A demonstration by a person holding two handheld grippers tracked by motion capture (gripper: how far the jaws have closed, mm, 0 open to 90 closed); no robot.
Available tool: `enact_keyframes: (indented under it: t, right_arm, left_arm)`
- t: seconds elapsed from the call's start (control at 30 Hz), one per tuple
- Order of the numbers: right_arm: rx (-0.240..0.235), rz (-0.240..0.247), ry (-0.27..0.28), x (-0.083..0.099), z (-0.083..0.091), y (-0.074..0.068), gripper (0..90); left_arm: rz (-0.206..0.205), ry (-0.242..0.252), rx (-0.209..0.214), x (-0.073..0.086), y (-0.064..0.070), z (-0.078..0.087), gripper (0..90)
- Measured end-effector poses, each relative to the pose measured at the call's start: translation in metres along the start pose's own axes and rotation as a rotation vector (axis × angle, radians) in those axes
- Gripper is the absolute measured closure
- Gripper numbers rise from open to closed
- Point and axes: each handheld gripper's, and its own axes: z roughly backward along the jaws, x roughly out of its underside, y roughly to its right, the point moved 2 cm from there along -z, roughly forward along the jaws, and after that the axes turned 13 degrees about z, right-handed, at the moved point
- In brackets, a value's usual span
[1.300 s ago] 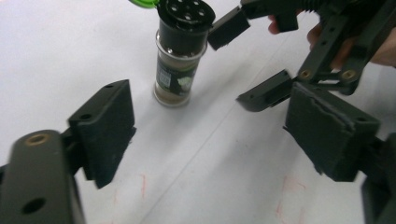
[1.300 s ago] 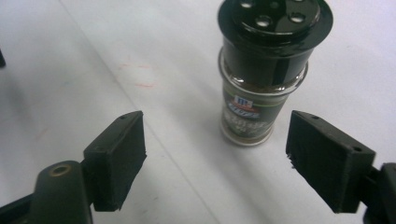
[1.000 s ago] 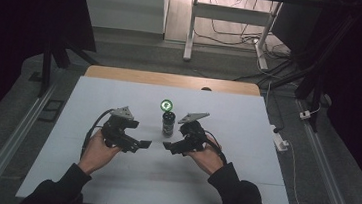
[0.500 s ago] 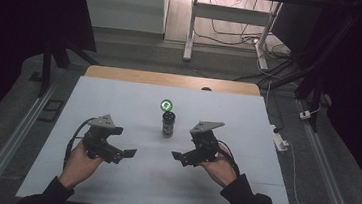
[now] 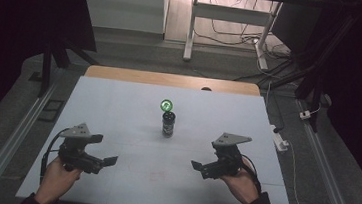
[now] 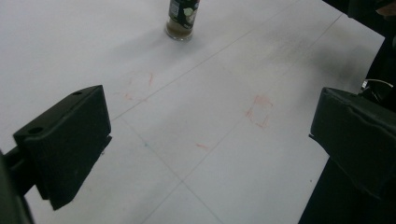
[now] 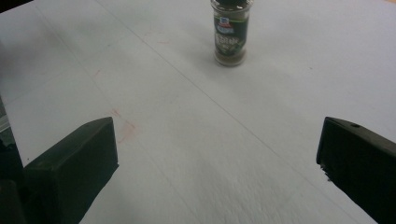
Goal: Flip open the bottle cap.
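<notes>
A small spice jar (image 5: pixel 168 124) stands upright at the middle of the white table (image 5: pixel 118 106), with its green lid (image 5: pixel 166 105) lying just behind it. The jar (image 6: pixel 183 18) sits far ahead in the left gripper view, and the jar (image 7: pixel 230 33) with its label shows ahead in the right gripper view. My left gripper (image 5: pixel 109 161) is held at the near left of the table, open and empty. My right gripper (image 5: pixel 198 166) is at the near right, open and empty too. Both point inward toward the table's middle.
A wooden strip (image 5: pixel 171 80) runs along the table's far edge. Metal rails (image 5: pixel 20 132) flank the table on the floor. A desk frame with cables (image 5: pixel 226 31) stands beyond. Faint red marks (image 6: pixel 259 109) show on the tabletop.
Both grippers have drawn back from the jar, outward and toward the near edge, the left to the left and the right to the right. The jar and lid stay put.
</notes>
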Motion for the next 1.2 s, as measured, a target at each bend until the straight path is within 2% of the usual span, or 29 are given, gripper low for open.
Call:
enact_keyframes:
  t: [0.33, 0.73, 0.93, 1.1, 1.2]
  right_arm:
    - [0.073, -0.054, 0.018, 0.025, 0.033, 0.003, 0.0]
    - [0.18, -0.174, 0.019, 0.066, 0.076, 0.011, 0.0]
    - [0.204, -0.21, -0.015, 0.082, 0.088, 0.01, 0.0]
    - [0.199, -0.212, -0.065, 0.089, 0.088, 0.007, 0.0]
    - [0.204, -0.218, -0.071, 0.091, 0.09, 0.005, 0.0]
  left_arm:
    - [0.05, 0.043, -0.048, 0.024, -0.011, 0.031, 0.0]
    - [0.085, 0.065, -0.105, 0.046, -0.015, 0.054, 0.0]
    - [0.111, 0.056, -0.137, 0.057, -0.02, 0.06, 0.0]
    - [0.115, 0.027, -0.171, 0.063, -0.02, 0.061, 0.0]
    - [0.117, 0.004, -0.19, 0.066, -0.02, 0.062, 0.0]
